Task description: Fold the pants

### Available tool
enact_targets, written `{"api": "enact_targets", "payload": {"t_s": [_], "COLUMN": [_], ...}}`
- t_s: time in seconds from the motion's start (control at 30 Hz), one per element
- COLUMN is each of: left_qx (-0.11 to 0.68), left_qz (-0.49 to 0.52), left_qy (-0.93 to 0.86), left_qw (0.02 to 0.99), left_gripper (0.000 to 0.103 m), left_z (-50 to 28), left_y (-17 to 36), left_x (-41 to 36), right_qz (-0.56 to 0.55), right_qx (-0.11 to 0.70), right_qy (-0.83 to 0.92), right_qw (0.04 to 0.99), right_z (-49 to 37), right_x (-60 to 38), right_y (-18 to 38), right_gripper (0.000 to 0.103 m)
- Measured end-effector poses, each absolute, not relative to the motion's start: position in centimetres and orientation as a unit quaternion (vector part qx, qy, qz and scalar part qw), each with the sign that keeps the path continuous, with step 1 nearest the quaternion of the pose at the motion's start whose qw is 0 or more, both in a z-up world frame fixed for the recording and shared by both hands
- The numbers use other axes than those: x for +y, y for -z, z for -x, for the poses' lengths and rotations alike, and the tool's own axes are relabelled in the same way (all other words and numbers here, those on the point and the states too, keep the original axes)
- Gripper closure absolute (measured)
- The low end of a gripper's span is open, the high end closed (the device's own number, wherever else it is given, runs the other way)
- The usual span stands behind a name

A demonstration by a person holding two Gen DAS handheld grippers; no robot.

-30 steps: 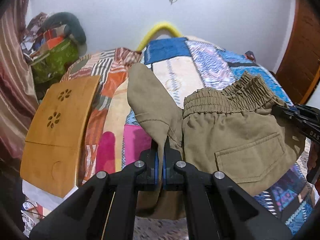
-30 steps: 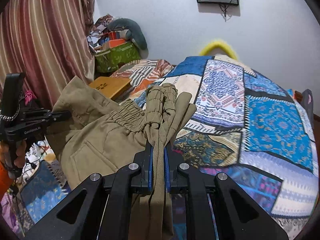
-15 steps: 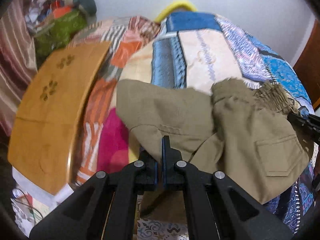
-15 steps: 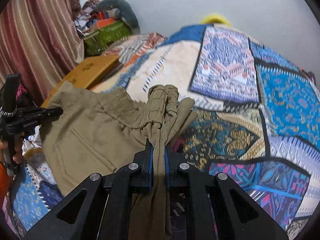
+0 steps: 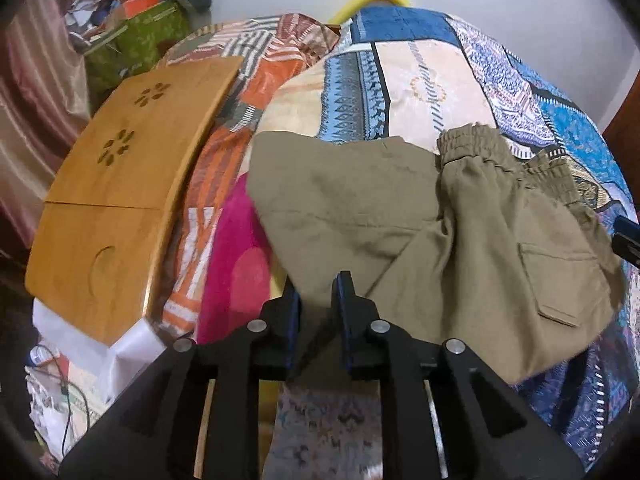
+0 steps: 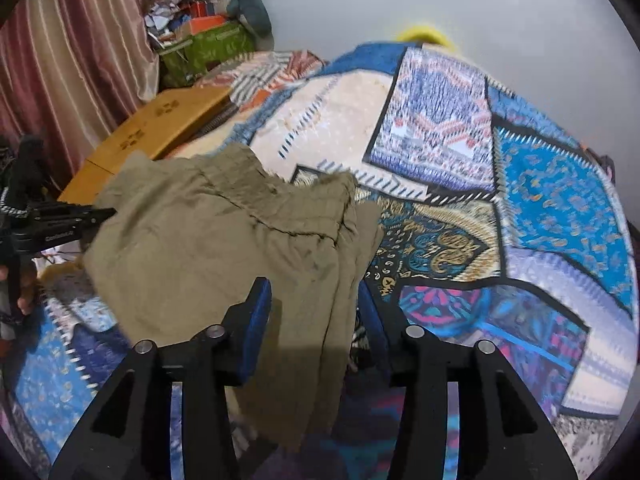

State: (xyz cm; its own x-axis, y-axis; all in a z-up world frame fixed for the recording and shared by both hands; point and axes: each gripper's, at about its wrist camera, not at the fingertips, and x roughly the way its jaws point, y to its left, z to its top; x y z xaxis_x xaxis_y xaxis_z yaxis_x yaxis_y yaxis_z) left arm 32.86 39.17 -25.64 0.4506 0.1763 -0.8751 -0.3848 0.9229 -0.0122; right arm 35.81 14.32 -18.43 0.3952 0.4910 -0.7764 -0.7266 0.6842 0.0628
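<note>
Pants: khaki pants [image 5: 460, 232] lie on the bed [image 5: 420, 80], near its front edge, loosely doubled over, waistband away from the cameras.
Left gripper: left gripper [image 5: 318, 296] has its jaws parted, fabric edge lying in the gap without being pinched.
Right gripper: right gripper [image 6: 312, 304] has its jaws spread wide; a hanging fold of the pants [image 6: 224, 248] drapes down between them, touching neither pad clearly.
Around: a wooden lap desk [image 5: 120, 184] with flower-shaped cutouts lies at the bed's left side, well apart from the pants; behind it a green box [image 5: 136, 40] amid piled clutter, and a striped curtain [image 6: 68, 60] along the wall.
In the way: nothing lies on the pants; the pink-and-orange blanket [image 5: 236, 248] borders them on the left.
Left view only: elastic gathered waistband [image 5: 500, 152], a back patch pocket [image 5: 560, 280], cables and white paper on the floor [image 5: 60, 380].
Right view only: the left gripper's handle held in a hand [image 6: 24, 280], its tip at the pants' left edge; a dark screen on the wall, cut off at the top.
Materials: pants are matte woven cloth, creased; the bedspread is printed patchwork in blue, cream and teal; the desk is smooth, bamboo-coloured; the jaws are black plastic with blue pads.
</note>
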Motion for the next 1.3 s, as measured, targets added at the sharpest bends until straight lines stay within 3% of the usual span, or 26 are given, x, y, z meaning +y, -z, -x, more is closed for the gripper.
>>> {"api": "enact_targets", "payload": {"t_s": [0.27, 0.37, 0.77, 1.13, 1.17, 1.3], "left_qx": [0.439, 0.397, 0.237, 0.127, 0.122, 0.096], "left_qz": [0.066, 0.042, 0.044, 0.035, 0.034, 0.016], "left_qy": [-0.163, -0.157, -0.114, -0.107, -0.107, -0.109], "left_qw": [0.881, 0.903, 0.964, 0.986, 0.986, 0.989], "left_gripper": [0.086, 0.077, 0.074, 0.065, 0.061, 0.038], "left_z": [-27.6, -24.9, -12.1, -1.7, -1.2, 1.4], "left_y": [17.7, 13.9, 1.3, -3.9, -4.0, -4.3], "left_x": [34.1, 30.9, 20.4, 14.8, 14.6, 12.9], "right_qz": [0.117, 0.101, 0.06, 0.02, 0.019, 0.007], "right_qx": [0.328, 0.299, 0.177, 0.097, 0.094, 0.086], "right_qy": [-0.402, -0.408, -0.429, -0.453, -0.451, -0.44], "right_qw": [0.847, 0.857, 0.884, 0.886, 0.887, 0.894], "right_z": [-29.8, -27.3, -15.8, -8.3, -7.9, -7.0], "right_x": [10.5, 8.9, 2.0, -1.3, -1.4, -2.0], "right_y": [10.7, 8.0, -1.0, -3.7, -3.7, -3.1], "right_gripper": [0.061, 0.061, 0.061, 0.061, 0.06, 0.039]}}
